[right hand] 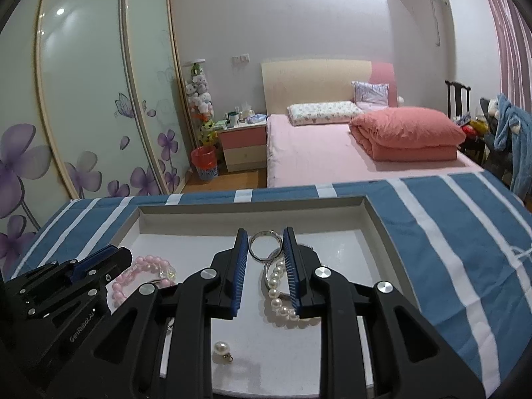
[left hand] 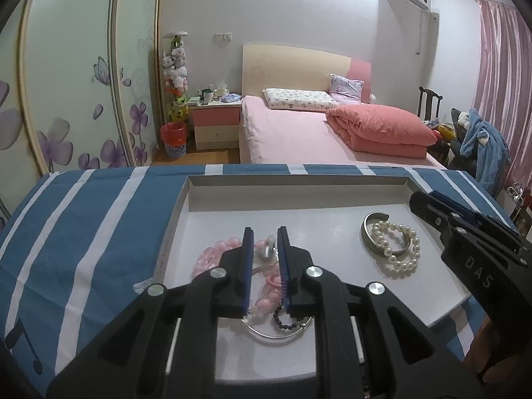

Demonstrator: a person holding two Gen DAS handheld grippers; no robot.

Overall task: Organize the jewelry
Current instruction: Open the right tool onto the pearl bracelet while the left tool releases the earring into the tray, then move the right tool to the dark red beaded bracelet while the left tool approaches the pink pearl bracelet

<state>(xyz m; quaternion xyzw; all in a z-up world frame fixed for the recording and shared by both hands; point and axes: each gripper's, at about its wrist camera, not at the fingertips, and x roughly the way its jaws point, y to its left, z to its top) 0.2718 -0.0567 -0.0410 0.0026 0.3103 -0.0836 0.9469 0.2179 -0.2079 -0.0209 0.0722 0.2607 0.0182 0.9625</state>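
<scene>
While both tongs (left hand: 265,232) (right hand: 266,232) spread, empty: pink beads (left hand: 229,244) under L, pearls (right hand: 277,286) btwn R.

Left wrist camera: rides above left tongs (left hand: 265,232), looks forward and down along fingers, close over white tray (left hand: 299,184) on striped cloth (left hand: 99,219); right tongs (left hand: 465,229) enter at right edge of frame.

Right wrist camera: same pose over right tongs (right hand: 266,234), near tray's (right hand: 252,207) right half; left tongs (right hand: 96,262) at lower left of frame.

Shared: tray, striped cloth, pearl bracelet (left hand: 397,244) (right hand: 277,294), bed (left hand: 299,133) (right hand: 316,156) and wardrobe (left hand: 76,76) (right hand: 93,83) in upper half of both frames.
</scene>
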